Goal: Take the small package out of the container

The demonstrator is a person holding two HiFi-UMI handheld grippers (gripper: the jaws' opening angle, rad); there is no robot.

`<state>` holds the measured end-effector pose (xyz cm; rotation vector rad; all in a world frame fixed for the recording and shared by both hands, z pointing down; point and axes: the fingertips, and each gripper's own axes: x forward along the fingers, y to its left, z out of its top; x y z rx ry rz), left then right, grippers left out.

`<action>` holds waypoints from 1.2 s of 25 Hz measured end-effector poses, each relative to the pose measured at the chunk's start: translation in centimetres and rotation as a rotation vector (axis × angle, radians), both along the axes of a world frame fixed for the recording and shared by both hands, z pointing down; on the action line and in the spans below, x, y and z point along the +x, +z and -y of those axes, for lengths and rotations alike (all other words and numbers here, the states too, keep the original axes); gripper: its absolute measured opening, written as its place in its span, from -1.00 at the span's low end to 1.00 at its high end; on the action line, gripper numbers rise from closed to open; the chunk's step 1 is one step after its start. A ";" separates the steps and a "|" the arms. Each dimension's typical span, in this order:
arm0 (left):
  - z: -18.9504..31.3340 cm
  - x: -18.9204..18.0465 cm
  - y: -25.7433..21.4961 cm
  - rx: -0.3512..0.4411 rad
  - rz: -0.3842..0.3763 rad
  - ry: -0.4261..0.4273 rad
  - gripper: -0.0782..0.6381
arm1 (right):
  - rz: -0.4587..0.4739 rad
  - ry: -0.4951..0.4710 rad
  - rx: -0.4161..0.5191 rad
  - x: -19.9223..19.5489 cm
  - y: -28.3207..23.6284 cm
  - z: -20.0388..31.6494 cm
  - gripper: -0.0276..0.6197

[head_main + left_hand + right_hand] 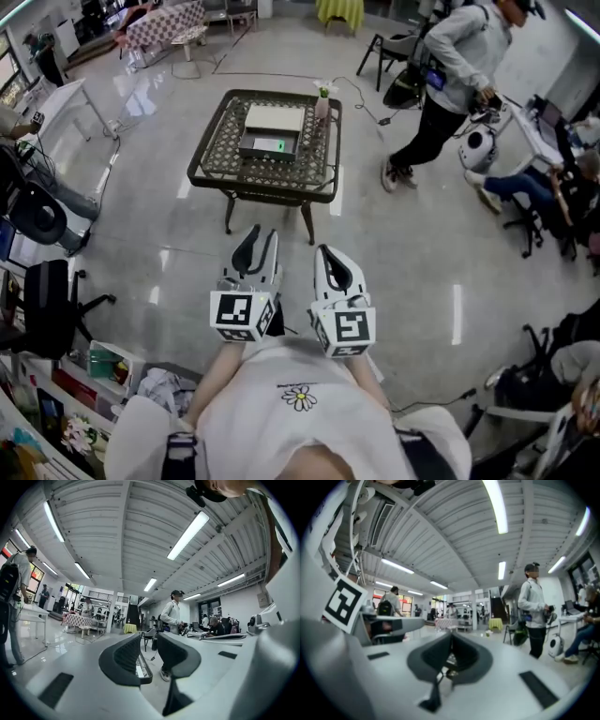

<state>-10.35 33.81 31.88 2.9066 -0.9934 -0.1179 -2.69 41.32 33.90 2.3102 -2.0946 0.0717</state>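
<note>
A dark lattice-top table (214,169) stands a few steps ahead on the shiny floor. On it lie a flat white box (275,118) and, just in front, a dark box with a green mark (266,145); a small pink bottle (322,103) stands beside them. I cannot tell which of them is the container. Both grippers are held close to the person's body, well short of the table. The left gripper (264,232) (149,637) has a narrow gap between its jaws with nothing in it. The right gripper (324,249) (451,637) is shut and empty.
A person in a grey hoodie (450,66) walks past the table's right side. Seated people and desks (553,178) fill the right edge. A black office chair (52,305) and cluttered shelves (56,394) are at the left. A cable (361,98) runs across the floor behind the table.
</note>
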 end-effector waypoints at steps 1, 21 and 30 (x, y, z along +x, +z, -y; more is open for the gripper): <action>0.6 0.5 0.1 0.004 -0.003 0.003 -0.43 | -0.011 -0.001 0.000 0.5 0.0 0.6 -0.82; 24.8 11.3 3.2 0.020 0.042 0.041 -0.62 | -0.111 0.083 0.003 10.0 1.7 22.7 -0.82; 39.1 16.5 2.2 0.113 0.032 0.117 -0.62 | -0.107 0.091 -0.001 13.3 1.6 38.1 -0.82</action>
